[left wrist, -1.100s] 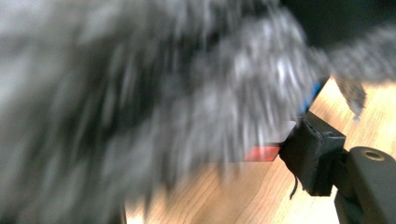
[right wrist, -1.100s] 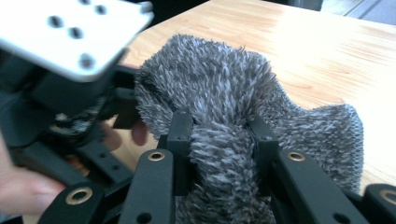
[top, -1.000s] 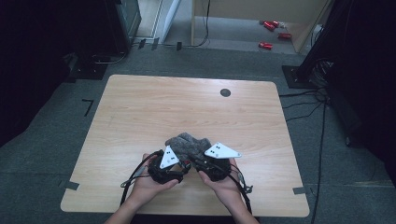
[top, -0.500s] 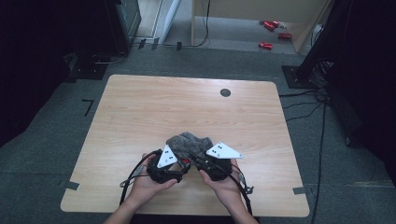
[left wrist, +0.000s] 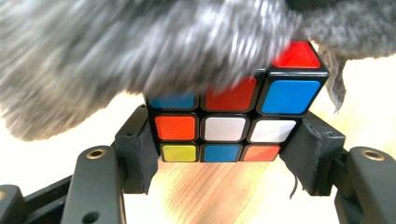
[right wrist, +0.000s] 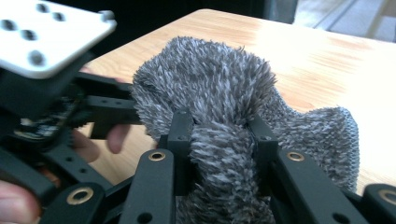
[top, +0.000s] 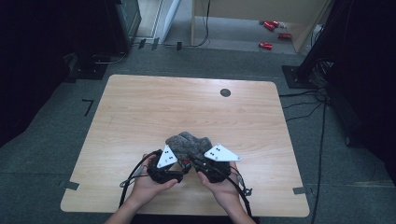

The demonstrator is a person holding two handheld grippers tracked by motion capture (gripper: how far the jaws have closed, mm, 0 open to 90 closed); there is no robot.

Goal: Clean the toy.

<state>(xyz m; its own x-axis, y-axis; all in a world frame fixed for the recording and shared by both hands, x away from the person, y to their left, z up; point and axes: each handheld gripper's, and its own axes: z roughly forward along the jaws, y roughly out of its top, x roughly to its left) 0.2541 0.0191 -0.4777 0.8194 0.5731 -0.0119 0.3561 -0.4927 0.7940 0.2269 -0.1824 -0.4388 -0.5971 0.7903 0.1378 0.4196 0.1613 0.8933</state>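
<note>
Little is changing from a second ago: the left tool [left wrist: 224, 154] is still clamping the multicoloured plastic puzzle cube [left wrist: 224, 128] above the near bench [top: 140, 116] edge while the right tool [right wrist: 219, 140] is still pinching the fluffy grey cloth [right wrist: 205, 79] draped over it, so the wiping is continuing.

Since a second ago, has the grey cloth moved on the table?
No. The cloth sits at the same spot relative to the table's dark round hole.

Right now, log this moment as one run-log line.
left gripper: shut on puzzle cube | right gripper: shut on grey fuzzy cloth | cloth draped over cube | above table
</note>
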